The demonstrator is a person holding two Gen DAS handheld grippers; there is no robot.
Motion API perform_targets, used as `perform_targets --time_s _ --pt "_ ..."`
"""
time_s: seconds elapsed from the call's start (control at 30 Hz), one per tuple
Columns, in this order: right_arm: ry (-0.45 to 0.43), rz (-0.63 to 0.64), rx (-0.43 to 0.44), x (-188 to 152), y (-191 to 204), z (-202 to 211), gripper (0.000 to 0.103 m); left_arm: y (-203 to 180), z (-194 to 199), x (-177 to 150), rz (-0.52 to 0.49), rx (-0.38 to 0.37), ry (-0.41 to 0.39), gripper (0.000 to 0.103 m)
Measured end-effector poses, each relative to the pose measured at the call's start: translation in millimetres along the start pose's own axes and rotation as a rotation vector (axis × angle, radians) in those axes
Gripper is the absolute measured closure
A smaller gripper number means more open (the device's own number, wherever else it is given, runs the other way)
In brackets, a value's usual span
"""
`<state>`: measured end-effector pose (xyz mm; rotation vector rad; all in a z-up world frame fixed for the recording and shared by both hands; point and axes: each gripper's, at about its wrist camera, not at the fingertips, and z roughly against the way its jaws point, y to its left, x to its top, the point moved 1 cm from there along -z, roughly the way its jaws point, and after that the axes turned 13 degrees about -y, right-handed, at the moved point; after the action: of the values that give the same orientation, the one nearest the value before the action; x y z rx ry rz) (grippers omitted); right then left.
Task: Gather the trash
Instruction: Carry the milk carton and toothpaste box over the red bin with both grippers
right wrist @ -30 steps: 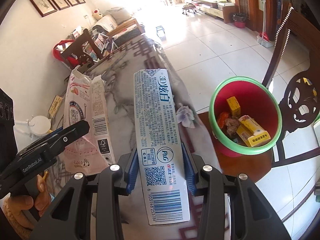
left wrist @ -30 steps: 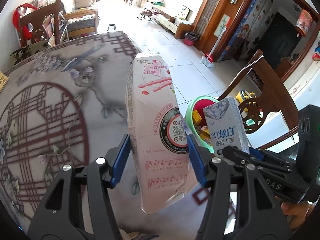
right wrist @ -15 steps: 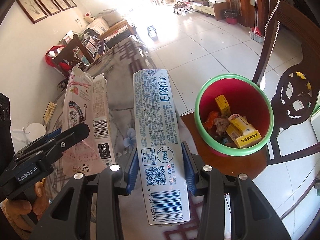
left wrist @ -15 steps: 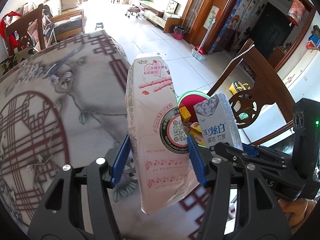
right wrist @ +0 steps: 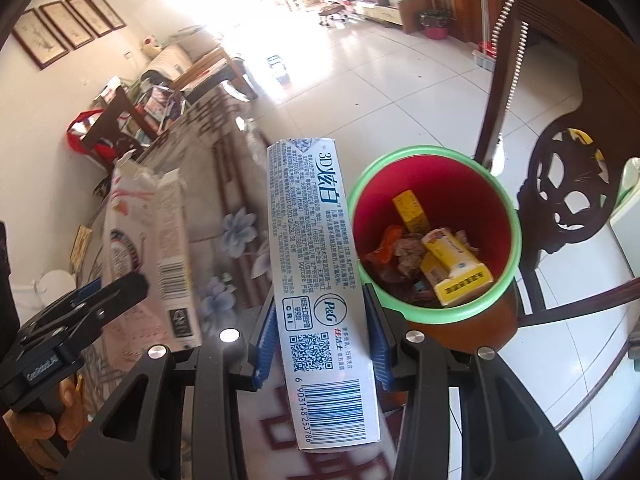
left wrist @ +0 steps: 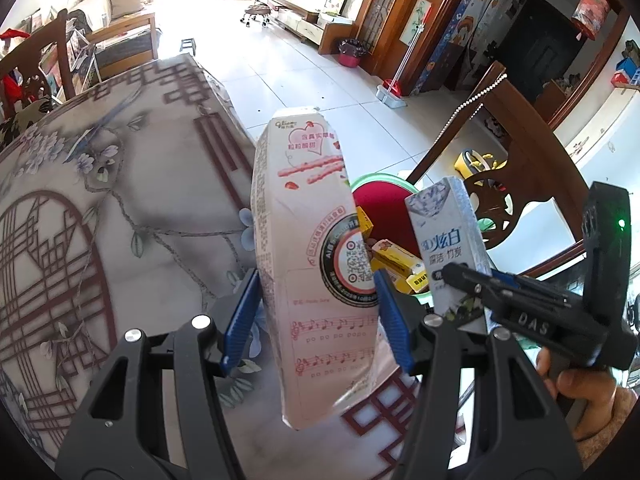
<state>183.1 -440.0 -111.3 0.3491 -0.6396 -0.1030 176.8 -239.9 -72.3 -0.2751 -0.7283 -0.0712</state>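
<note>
Right gripper (right wrist: 320, 336) with toothpaste box (right wrist: 316, 272) beside green-rimmed bin (right wrist: 436, 160)

Left gripper (left wrist: 316, 312) tipped down, blue pads (left wrist: 240, 316) squeezing a pink carton (left wrist: 308, 248), right gripper (right wrist: 320, 340) tipped down beside it, pinching a box (right wrist: 316, 280), a hand (left wrist: 588, 396) gripping its handle

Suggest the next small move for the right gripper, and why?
Probably carry the toothpaste box a little further right until it is over the bin, then release. The right gripper is shut on the box, which sits beside the green rim, not above the opening.
</note>
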Motion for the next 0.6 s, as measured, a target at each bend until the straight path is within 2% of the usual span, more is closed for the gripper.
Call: perform_targets --time_s 0.3,0.6 --pt "-0.002 -0.041 -0.029 12 -28 -9 0.064 -11 -21 8 -0.015 -0.012 0.017 0.048" --pt "0.012 -0.072 -0.058 15 -49 -19 0.064 -33 -50 11 -0.051 -0.058 0.054 0.048"
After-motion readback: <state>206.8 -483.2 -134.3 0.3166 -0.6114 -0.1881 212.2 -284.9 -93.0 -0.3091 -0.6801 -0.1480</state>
